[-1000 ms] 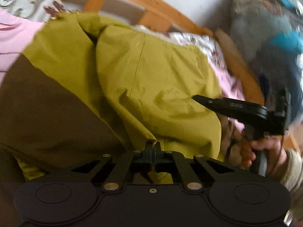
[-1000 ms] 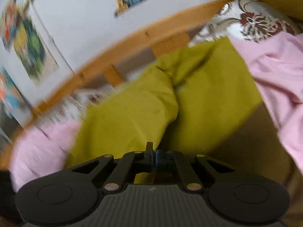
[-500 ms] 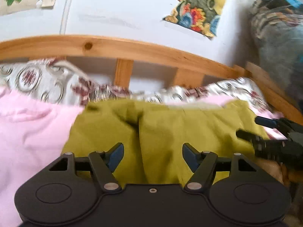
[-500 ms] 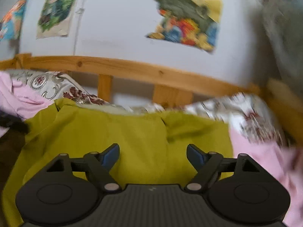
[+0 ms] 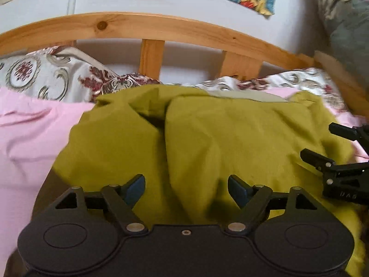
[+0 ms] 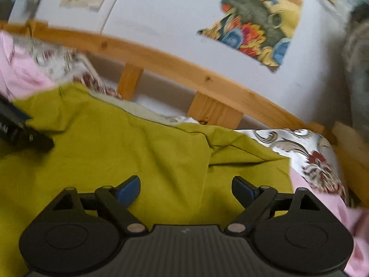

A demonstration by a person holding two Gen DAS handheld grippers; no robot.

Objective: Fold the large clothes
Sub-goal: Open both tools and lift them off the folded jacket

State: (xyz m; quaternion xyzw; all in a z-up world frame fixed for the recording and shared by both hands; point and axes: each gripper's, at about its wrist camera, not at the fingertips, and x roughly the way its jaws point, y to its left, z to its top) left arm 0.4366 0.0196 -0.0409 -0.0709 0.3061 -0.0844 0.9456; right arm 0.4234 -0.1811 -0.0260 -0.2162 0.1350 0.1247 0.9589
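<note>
- Lying folded on the pink bedsheet (image 5: 25, 138), the olive-green cloth garment (image 5: 230, 143) spreads just ahead of both grippers, below the wooden bed rail (image 5: 161, 26).
- The left gripper (image 5: 186, 188) has just been opening — nothing between its blue pads (image 5: 136, 188).
- The right gripper (image 6: 185, 188) likewise has just been opening, released above the cloth.

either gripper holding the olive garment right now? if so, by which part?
Neither. The left gripper and right gripper have just been opening; both sets of jaws stand wide with nothing between them, over the olive garment on the bed.
</note>
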